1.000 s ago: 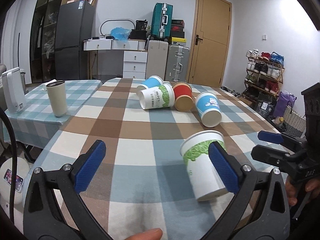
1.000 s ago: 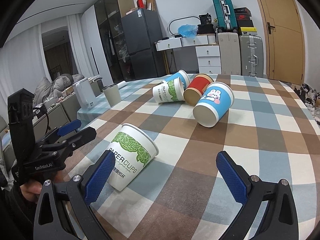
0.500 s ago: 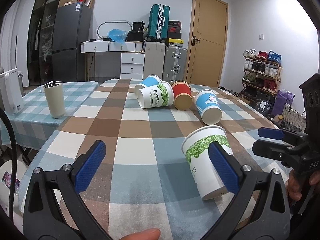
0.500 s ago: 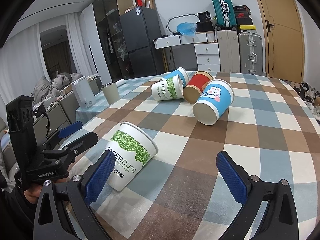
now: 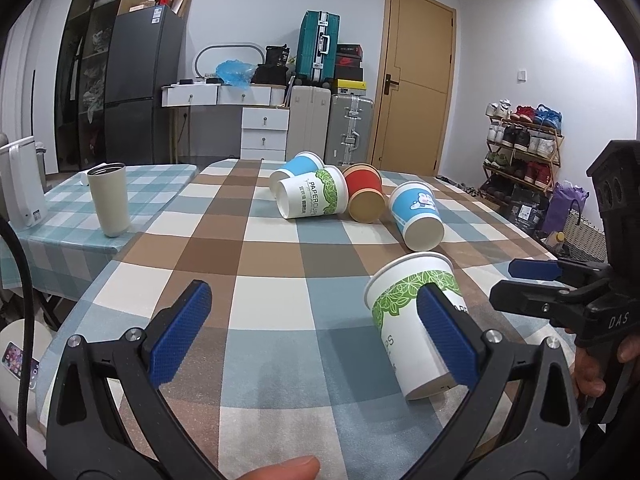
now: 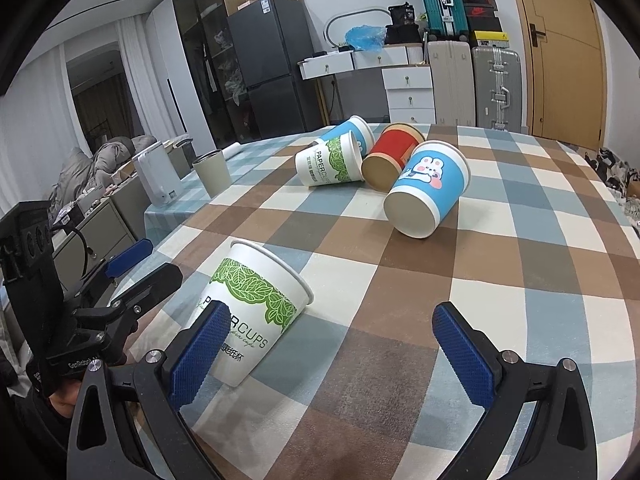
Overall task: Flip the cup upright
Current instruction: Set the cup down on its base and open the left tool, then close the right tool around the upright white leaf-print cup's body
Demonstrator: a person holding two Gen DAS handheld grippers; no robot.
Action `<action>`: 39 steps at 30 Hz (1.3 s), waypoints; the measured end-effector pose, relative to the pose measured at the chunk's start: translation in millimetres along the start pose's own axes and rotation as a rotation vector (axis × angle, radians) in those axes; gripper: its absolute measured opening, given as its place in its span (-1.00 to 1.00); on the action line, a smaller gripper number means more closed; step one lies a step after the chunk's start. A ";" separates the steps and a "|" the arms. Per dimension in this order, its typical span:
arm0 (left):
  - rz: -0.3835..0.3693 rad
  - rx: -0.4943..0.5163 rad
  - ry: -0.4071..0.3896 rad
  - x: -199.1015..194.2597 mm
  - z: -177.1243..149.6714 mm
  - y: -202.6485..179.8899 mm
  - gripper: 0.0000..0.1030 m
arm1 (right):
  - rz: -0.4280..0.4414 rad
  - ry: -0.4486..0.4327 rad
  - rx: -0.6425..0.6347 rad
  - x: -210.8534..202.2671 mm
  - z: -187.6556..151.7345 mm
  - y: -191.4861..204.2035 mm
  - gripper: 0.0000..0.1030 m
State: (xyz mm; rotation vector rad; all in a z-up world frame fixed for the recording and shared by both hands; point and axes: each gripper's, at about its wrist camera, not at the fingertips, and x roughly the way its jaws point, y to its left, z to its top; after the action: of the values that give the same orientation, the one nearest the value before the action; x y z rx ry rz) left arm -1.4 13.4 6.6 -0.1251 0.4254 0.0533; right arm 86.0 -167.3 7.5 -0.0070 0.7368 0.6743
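Checked tablecloth (image 5: 272, 280), 5 tipped cups; nearest green-leaf cup (image 6: 248, 312) between both spread, empty grippers: left gripper (image 5: 316, 332), right gripper (image 6: 332, 356). Approach step, seemingly; next, close on cup wall and tilt upright.

Even, cool indoor light fills the room I am working in, bright on the far white walls. Soft shadows sit close under the cups on the checked tabletop (image 5: 280, 272). Both fisheye views bend straight lines hard toward the edges, and black vignetting cuts every corner. My hand-held gripper (image 6: 336, 348) stays sharp up close; no glare, hardly any blur.
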 end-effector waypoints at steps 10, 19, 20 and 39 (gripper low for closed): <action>0.005 -0.001 -0.003 -1.3 0.8 2.0 0.98 | 0.064 0.090 0.076 17.4 9.0 0.1 1.00; 0.011 -0.005 -0.008 -3.3 0.8 9.4 0.98 | 0.162 0.160 0.140 34.8 17.0 6.6 0.94; 0.012 -0.009 -0.010 -3.3 1.0 11.1 0.98 | 0.173 0.168 0.151 37.1 18.2 6.9 0.91; 0.013 -0.027 -0.010 -5.2 -0.1 17.3 0.98 | 0.350 0.261 0.289 61.4 22.0 3.5 0.36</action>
State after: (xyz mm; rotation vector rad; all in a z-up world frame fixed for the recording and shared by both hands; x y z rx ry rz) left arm -7.5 30.4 6.7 -0.1486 0.4155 0.0727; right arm 130.9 -124.6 -13.4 0.3101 1.0964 0.9039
